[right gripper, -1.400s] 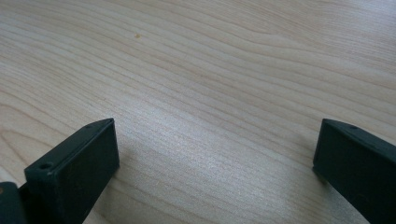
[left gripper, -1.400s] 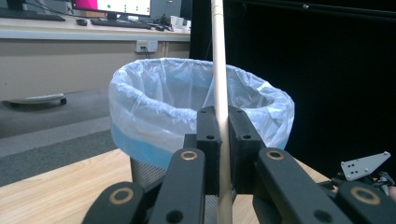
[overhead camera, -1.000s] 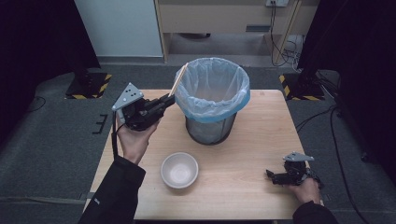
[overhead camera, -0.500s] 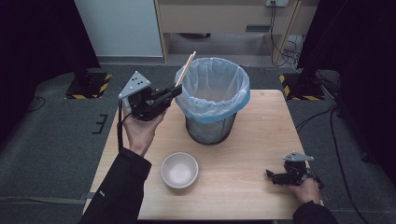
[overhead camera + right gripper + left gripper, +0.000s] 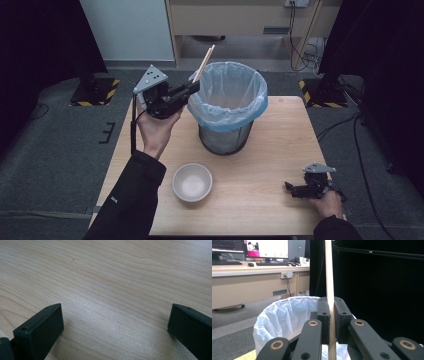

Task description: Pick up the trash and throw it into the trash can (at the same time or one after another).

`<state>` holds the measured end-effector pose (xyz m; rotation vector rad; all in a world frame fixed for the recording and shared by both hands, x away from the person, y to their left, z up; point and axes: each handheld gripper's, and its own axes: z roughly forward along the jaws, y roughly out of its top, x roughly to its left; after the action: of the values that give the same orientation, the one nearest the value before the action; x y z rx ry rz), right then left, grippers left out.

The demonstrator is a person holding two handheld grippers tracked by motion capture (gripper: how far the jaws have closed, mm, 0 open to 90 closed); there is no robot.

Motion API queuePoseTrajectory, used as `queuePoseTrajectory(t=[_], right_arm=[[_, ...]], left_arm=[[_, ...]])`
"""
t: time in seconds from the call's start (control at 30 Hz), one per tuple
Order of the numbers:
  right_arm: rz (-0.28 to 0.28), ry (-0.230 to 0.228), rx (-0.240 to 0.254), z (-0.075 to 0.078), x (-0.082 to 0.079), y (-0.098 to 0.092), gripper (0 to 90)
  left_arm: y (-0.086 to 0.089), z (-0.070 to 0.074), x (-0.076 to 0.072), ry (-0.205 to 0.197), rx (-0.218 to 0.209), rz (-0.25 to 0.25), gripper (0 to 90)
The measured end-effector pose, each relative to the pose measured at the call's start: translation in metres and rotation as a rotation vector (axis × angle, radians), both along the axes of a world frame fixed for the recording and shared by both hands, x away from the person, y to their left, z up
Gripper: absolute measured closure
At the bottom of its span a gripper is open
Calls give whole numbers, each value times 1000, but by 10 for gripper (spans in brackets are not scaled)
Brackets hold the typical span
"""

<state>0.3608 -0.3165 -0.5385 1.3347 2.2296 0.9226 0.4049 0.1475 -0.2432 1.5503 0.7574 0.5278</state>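
Observation:
A pale wooden stick (image 5: 204, 62) (image 5: 329, 285) is pinched between the jaws of my left gripper (image 5: 192, 89) (image 5: 331, 315), which is shut on it. The stick points up and away, just beside the left rim of a wire bin lined with a light blue bag (image 5: 227, 95) (image 5: 284, 315). The gripper is held in the air at rim height, left of the bin. My right gripper (image 5: 295, 189) (image 5: 115, 322) rests on the wooden table (image 5: 280, 145) (image 5: 112, 277) at the front right, its jaws open with nothing between them.
A white bowl (image 5: 192, 181) with nothing in it stands on the table in front of the bin, near my left forearm (image 5: 130, 200). Dark curtains flank the table, and a desk with monitors (image 5: 265, 248) stands behind.
My left gripper has risen and moved right toward the bin's rim, carrying the stick, which now stands steeper. The right gripper has stayed where it was.

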Motion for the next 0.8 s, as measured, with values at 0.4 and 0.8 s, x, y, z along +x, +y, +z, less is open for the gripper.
queuePoseTrajectory(t=[0.4, 0.8], right_arm=[[2, -3, -1, 0, 0, 0, 3], [3, -4, -1, 0, 0, 0, 3]], left_arm=[[-9, 10, 14, 3, 6, 14, 843], [-16, 22, 26, -3, 0, 28, 842]])
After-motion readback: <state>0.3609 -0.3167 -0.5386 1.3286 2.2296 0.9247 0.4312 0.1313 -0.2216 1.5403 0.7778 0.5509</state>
